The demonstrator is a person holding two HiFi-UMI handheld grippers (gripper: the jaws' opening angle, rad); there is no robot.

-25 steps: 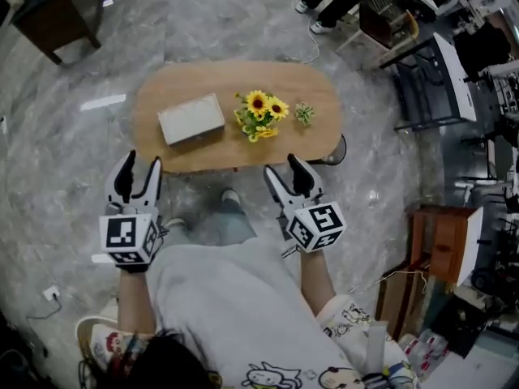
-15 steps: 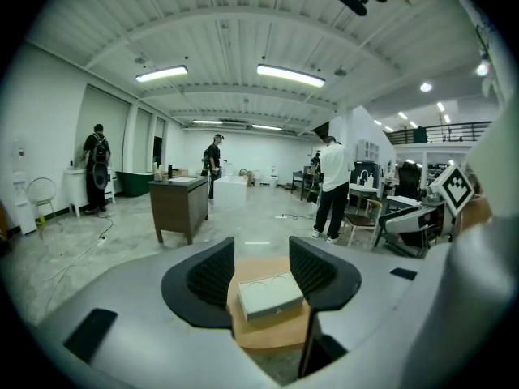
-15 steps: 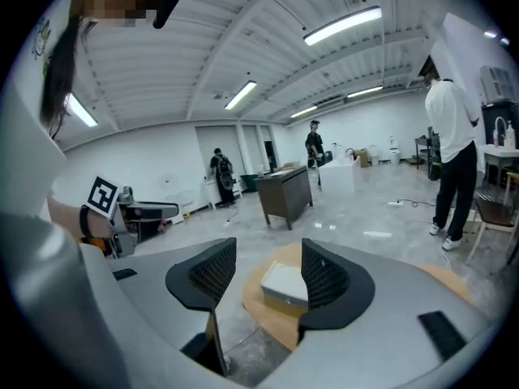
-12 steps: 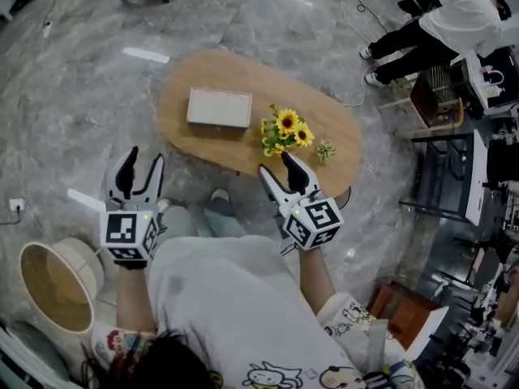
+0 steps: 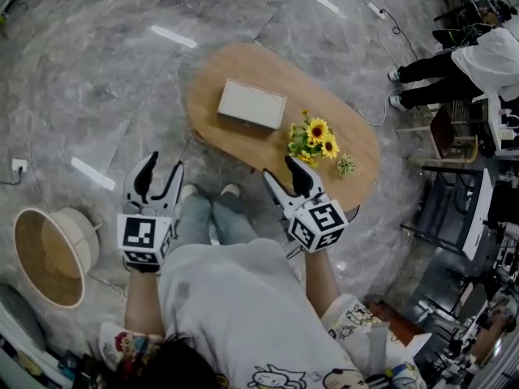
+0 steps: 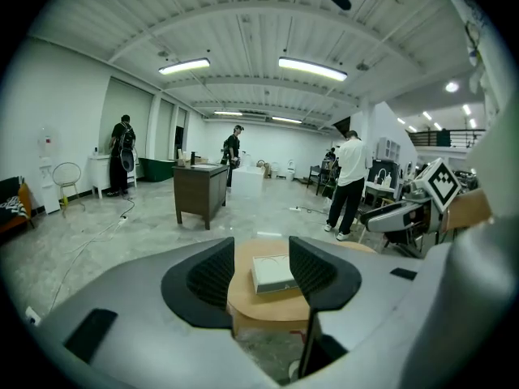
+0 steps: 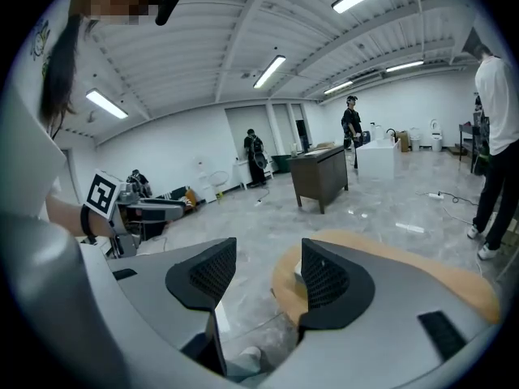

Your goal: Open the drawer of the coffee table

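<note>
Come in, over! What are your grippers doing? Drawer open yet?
Left gripper open, empty. Right gripper same. Coffee table untouched, drawer out of sight. Box, sunflowers on top.

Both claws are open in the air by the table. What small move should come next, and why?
Probably lower both grippers toward the near side of the coffee table. The left gripper and right gripper are open, empty and touching nothing, and no drawer front shows in any view, so it must be found first.
</note>
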